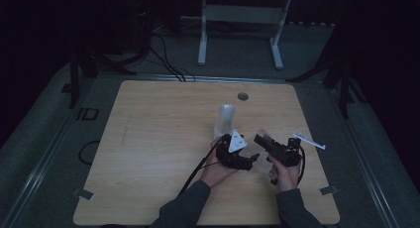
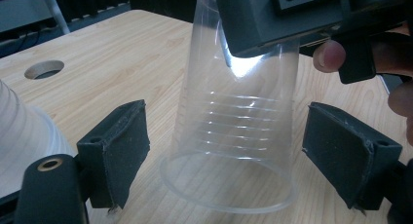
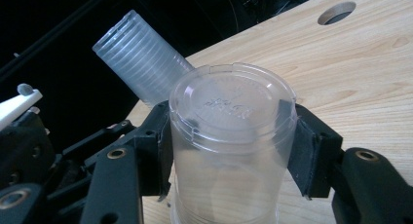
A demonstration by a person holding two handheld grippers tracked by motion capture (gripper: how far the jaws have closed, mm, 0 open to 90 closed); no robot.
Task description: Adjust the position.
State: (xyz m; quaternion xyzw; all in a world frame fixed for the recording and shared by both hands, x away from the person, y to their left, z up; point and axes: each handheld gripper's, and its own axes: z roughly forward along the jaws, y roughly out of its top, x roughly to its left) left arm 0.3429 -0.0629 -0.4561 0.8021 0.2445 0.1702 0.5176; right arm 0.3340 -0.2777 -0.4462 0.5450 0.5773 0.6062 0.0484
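Gripped near its base by the clenched right gripper [image 3: 231, 151], one inverted clear cup [image 3: 233, 136] is being lifted off the stack [image 3: 141, 63], while the released left gripper [image 2: 226, 151] is being held around its rim above the table [image 2: 122, 53].

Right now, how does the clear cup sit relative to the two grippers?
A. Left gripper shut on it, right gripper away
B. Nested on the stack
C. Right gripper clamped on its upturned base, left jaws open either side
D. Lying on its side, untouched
C: the right gripper pinches the upside-down cup near its base, while the left gripper has its jaws apart on either side, not touching.
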